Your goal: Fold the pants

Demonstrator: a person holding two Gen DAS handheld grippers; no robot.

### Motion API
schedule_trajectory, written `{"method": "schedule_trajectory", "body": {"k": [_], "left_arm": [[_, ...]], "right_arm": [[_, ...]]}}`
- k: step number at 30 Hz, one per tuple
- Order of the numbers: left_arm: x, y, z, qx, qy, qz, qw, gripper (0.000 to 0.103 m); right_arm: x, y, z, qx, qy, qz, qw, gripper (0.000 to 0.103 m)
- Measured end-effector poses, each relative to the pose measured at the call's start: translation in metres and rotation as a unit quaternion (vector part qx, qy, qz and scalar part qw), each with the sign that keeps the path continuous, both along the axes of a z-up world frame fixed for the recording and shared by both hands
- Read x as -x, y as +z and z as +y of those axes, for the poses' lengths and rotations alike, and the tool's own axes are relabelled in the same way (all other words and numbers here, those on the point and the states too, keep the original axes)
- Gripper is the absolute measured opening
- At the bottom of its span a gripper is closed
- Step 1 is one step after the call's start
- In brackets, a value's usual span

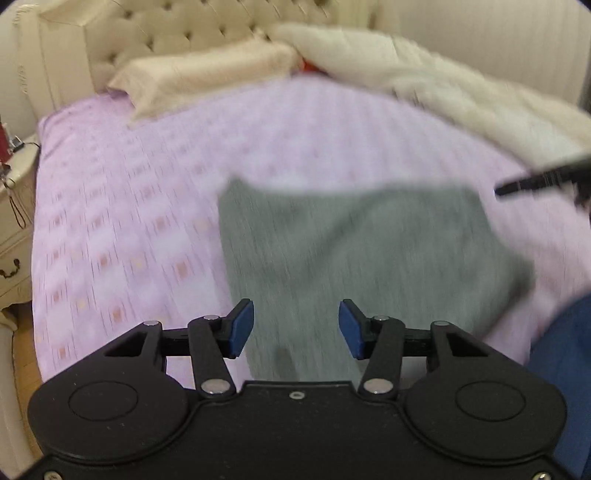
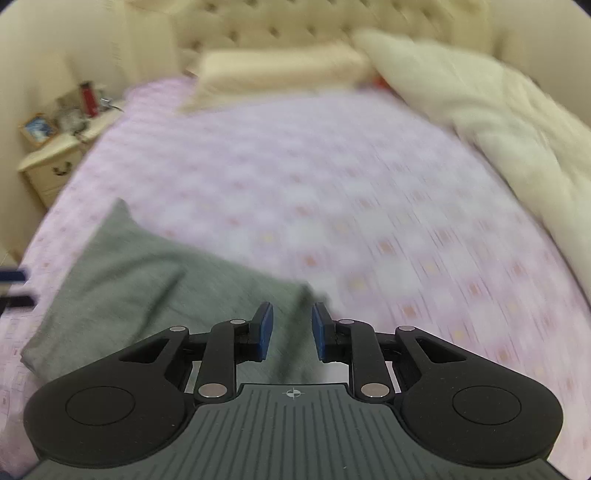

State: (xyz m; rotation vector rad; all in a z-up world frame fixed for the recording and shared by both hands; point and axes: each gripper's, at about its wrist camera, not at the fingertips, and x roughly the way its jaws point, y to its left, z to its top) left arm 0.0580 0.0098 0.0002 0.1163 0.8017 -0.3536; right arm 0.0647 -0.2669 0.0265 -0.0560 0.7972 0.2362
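Pants [image 1: 354, 251]: lying folded, near edge of bed [image 1: 129, 206].
Left claw [image 1: 296, 329]: gaping, gripping nothing.
Right claw [image 2: 292, 330]: parted, empty.
Risk: snagging the right corner, undoing the fold.

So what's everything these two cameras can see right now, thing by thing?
pants: one, grey, lying folded on the near part of the bed, nothing gripping them
bedsheet: one, lilac with small pinkish squares, covering the bed
pillow: one, cream, at the head of the bed
duvet: one, off-white, bunched along the bed's right side
headboard: one, beige, tufted, behind the pillow
nightstand: one, cream, left of the bed, with blurred clutter including something red
left tongs: black with blue pads, open, above the pants
right tongs: black with blue pads, open, above the pants' edge
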Motion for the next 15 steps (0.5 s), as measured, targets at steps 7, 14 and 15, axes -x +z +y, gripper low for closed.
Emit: {"method": "schedule_trajectory", "body": {"k": [7,14,15], "left_arm": [[-0.075,-0.020,-0.028,-0.012,0.042,-0.002,0.9990,0.057],[-0.116,-0.064,-0.025,-0.031,0.104,0.060,0.9923,0.062],[-0.115,-0.063,-0.027,-0.039,0.100,0.060,0.9924,0.062]], "right_arm": [[-0.024,-0.036,0.021,0.025,0.015,0.041,0.999,0.023],[-0.033,-0.041,0.011,-0.007,-0.041,0.058,0.997,0.035],[-0.032,-0.040,0.010,-0.007,-0.041,0.059,0.997,0.037]]}}
